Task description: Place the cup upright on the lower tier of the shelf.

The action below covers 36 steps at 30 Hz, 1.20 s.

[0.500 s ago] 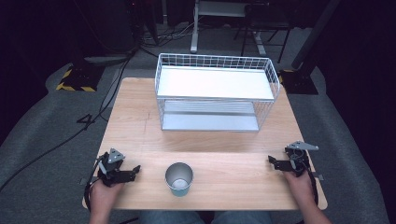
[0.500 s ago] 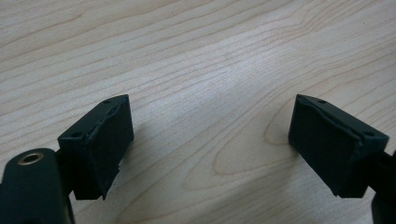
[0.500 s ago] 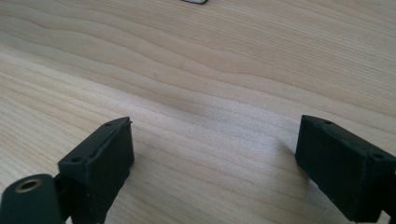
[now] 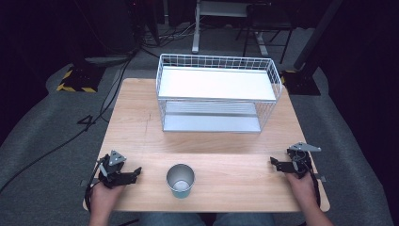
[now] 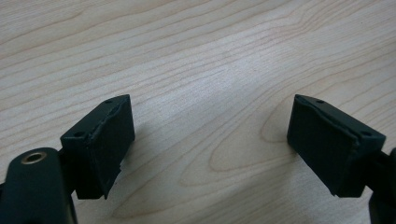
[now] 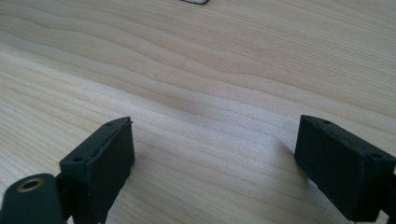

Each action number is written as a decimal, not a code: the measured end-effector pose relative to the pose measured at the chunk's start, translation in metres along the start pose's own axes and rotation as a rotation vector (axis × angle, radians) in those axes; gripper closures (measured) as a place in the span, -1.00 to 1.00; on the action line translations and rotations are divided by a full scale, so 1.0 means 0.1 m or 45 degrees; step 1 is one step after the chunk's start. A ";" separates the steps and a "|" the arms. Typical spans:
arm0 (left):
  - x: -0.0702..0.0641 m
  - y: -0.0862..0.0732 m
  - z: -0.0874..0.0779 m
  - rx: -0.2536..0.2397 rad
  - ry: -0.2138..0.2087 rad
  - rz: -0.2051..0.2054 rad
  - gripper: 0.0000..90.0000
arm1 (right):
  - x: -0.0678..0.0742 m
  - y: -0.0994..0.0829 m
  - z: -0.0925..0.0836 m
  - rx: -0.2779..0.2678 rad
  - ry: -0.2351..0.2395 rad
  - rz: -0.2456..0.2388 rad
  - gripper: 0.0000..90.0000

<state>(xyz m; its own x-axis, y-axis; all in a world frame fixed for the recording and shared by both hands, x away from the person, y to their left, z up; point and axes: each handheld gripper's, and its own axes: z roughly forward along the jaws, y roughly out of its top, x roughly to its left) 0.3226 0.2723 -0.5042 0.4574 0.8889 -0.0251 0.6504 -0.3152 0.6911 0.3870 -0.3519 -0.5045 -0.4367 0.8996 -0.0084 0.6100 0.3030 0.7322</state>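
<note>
The left hand-held gripper (image 4: 134,173) rested low on the near left part of the wooden counter (image 4: 141,117), its jaws standing apart with bare wood between them, as the left gripper view (image 5: 210,140) showed. The right hand-held gripper (image 4: 276,163) lay at the near right edge, jaws likewise spread and holding nothing (image 6: 212,158). Between the two, well apart from each, a metal cup (image 4: 180,180) stood upright near the counter's front edge. Farther back, a white wire rack (image 4: 216,89) with two shelves sat on the counter.
</note>
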 end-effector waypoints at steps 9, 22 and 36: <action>-0.08 0.08 -0.12 -0.047 -0.023 -0.030 -0.62 | 0.00 0.00 0.00 -0.003 0.002 -0.004 -0.70; -0.33 0.07 -0.56 -0.120 -0.012 -0.059 -0.57 | 0.01 0.00 0.00 -0.007 0.011 -0.017 -0.69; -0.78 -0.08 -0.91 -0.227 -0.084 -0.013 -0.56 | 0.01 0.00 0.00 -0.007 0.014 -0.016 -0.69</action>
<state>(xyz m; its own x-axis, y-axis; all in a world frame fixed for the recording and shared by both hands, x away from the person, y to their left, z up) 0.2266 0.2354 -0.4419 0.4940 0.8661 -0.0761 0.5403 -0.2371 0.8074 0.3865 -0.3510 -0.5045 -0.4513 0.8923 -0.0099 0.6007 0.3120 0.7360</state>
